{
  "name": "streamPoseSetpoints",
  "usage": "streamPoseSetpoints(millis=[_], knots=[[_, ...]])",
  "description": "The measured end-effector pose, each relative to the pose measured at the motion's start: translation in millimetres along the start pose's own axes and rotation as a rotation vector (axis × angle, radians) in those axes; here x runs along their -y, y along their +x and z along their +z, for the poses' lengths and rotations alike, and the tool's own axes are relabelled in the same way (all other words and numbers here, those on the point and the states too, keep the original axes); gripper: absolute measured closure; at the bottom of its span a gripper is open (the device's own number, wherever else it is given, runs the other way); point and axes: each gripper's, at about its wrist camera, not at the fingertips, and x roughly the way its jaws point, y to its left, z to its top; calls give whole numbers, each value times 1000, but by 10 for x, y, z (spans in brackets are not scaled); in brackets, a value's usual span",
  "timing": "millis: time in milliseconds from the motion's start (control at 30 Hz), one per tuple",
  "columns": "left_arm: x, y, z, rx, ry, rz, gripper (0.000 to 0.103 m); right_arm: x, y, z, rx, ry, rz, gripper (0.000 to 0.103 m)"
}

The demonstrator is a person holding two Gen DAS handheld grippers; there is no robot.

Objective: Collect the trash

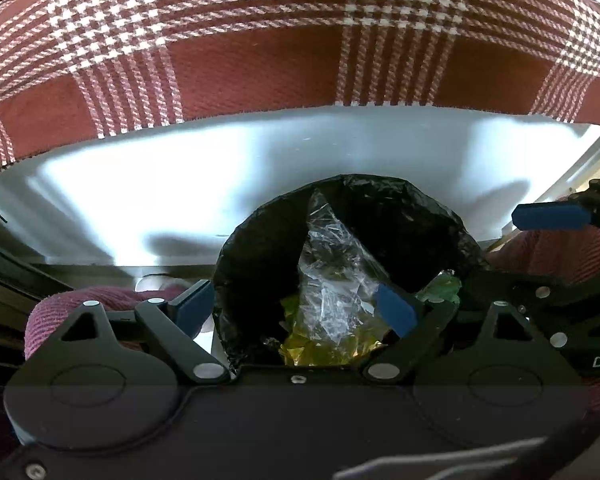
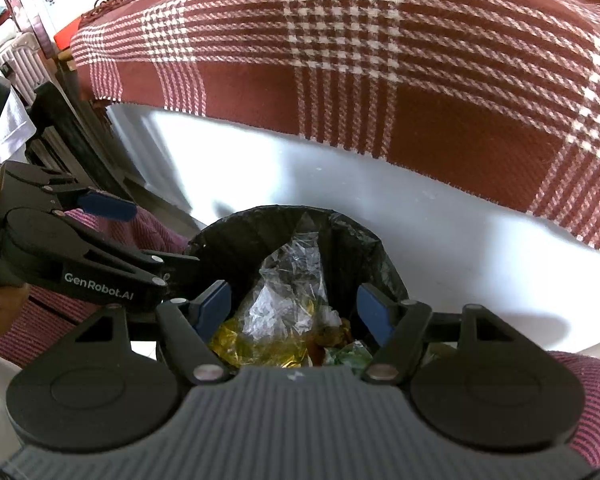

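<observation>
Hovering over the black-lined trash bin [image 2: 296, 280], we hold both the left gripper [image 1: 296, 312] and the right gripper [image 2: 294, 308] wide with nothing between the jaws. Inside the bin lie clear plastic wrap [image 2: 284, 292], a gold wrapper [image 2: 260, 344] and a green wrapper [image 2: 348, 354]. Beyond it a plaid cloth [image 2: 340, 60] drapes the white counter [image 2: 440, 232].

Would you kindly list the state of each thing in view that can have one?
Left gripper: open, empty, over the bin.
Right gripper: open, empty, over the bin.
Bin: lined black, uncovered, holding trash.
Clear plastic: crumpled, inside.
Plaid cloth: draped over the white table.
</observation>
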Motion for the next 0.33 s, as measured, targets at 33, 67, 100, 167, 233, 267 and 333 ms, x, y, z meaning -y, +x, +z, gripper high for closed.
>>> streamPoseSetpoints(millis=[33,67,100,167,233,267,333], knots=[[-1,-2,2,1,1,-1,15,-5,3,0,-1,-2,0,23],[-2,-3,0,1,1,-2,15,-9,6,-1,-1,-4,1,23],[-4,-3,0,2,2,-3,15,-11,9,0,-2,-5,2,23],[-6,-7,-1,5,3,-6,15,-19,14,3,-2,-6,2,23],[-11,-23,0,14,6,-11,15,-29,15,10,-1,-7,3,23],[-6,-32,1,19,7,-12,15,-33,13,12,0,-8,3,23],[-2,-65,15,26,11,-8,15,-36,3,17,2,-10,2,23]])
